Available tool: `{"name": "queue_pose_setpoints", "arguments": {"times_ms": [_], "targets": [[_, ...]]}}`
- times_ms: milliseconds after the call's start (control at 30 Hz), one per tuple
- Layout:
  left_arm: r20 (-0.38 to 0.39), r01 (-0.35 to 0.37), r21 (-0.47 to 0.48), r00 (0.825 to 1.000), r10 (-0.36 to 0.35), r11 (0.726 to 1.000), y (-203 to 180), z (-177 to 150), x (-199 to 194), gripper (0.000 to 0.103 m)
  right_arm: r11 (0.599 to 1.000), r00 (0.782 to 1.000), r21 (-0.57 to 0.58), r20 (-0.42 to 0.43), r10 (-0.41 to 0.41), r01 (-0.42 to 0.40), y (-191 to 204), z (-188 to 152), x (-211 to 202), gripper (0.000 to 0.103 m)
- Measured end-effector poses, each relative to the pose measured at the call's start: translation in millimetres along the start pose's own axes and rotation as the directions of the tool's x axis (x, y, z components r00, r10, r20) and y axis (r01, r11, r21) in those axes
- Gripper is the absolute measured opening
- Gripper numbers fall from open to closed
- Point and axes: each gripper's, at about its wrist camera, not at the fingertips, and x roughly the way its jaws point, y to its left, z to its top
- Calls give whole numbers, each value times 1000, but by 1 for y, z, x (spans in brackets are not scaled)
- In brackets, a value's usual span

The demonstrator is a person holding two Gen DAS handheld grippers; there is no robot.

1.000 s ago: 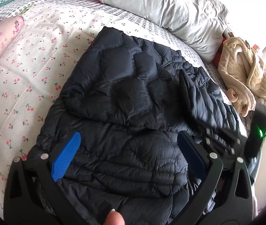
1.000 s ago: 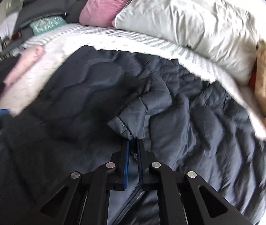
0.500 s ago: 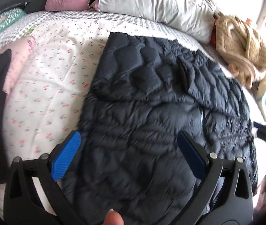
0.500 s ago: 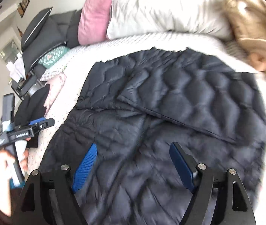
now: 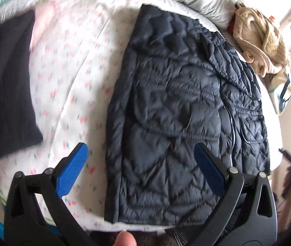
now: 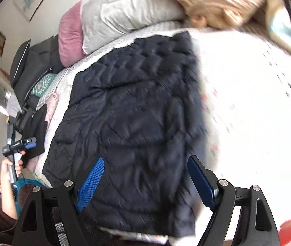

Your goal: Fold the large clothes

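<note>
Navy quilted puffer jacket lies flat on the cherry-print bedspread, sides already folded in, hem at the near bed edge, grey pillow at the far end. Left claw and right claw both hover spread wide, gripping nothing. Best bet next: pinch both near hem corners evenly, then fold toward the collar so the padding doesn't bunch.
</note>
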Motion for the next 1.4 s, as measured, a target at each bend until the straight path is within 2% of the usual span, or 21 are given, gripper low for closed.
{"name": "queue_pose_setpoints", "arguments": {"times_ms": [100,233,300,400,467,533,633,667,700,733,767,800,833,867,933,1000,1033,1100,1133,1300,1400], "targets": [[-59,37,-25,998,-38,999,16,-13,10,102,998,999,62,-30,36,-34,-21,-19,-1,85],[-152,92,-44,984,-97,995,27,-27,32,102,981,993,173,-71,99,-85,-44,-40,14,85],[-193,120,-74,972,-132,990,34,-33,46,102,972,988,209,-87,131,-110,-49,-47,24,84],[-261,186,-130,941,-214,974,41,-46,65,101,956,976,247,-109,188,-157,-51,-57,41,81],[-279,228,-171,922,-269,959,45,-49,70,101,952,975,260,-104,194,-162,-51,-59,48,63],[-267,253,-203,915,-302,946,49,-49,70,101,947,974,284,-122,190,-150,-54,-58,57,49],[-300,229,-153,916,-266,961,39,-50,71,98,945,971,288,-130,202,-158,-52,-53,62,28],[-310,214,-131,919,-245,968,36,-51,72,91,943,969,286,-126,210,-168,-51,-52,62,20],[-320,185,-97,925,-207,978,30,-51,71,84,944,970,279,-116,214,-175,-47,-51,61,17],[-322,154,-82,931,-172,985,26,-50,69,62,945,972,269,-91,219,-188,-43,-48,56,14],[-324,145,-89,931,-166,985,25,-49,67,38,946,973,259,-69,221,-196,-39,-46,52,12],[-321,166,-114,927,-195,979,24,-46,65,30,948,975,245,-40,219,-203,-34,-43,44,12],[-302,205,-146,922,-241,968,22,-45,59,20,950,975,231,-11,221,-213,-29,-39,36,11],[-279,216,-145,927,-249,966,20,-43,53,16,950,975,220,12,224,-221,-24,-35,31,10],[-204,252,-112,941,-270,961,8,-39,31,13,955,971,177,69,229,-237,-10,-26,13,9],[-125,301,-96,942,-312,949,0,-37,9,11,961,967,132,112,230,-244,4,-20,-3,9],[-57,341,-88,936,-347,936,-6,-35,-10,11,966,966,103,137,221,-236,13,-17,-13,8],[30,400,-74,916,-399,913,-9,-32,-36,10,974,962,58,179,207,-220,28,-11,-27,8],[81,433,-56,900,-428,900,-15,-32,-55,10,975,956,32,205,209,-220,37,-8,-37,8],[222,500,34,840,-495,865,-19,-30,-126,9,971,923,-50,304,236,-232,61,-4,-86,7],[307,528,104,789,-533,843,-20,-34,-171,9,970,896,-104,373,242,-218,75,-6,-125,7]]}}
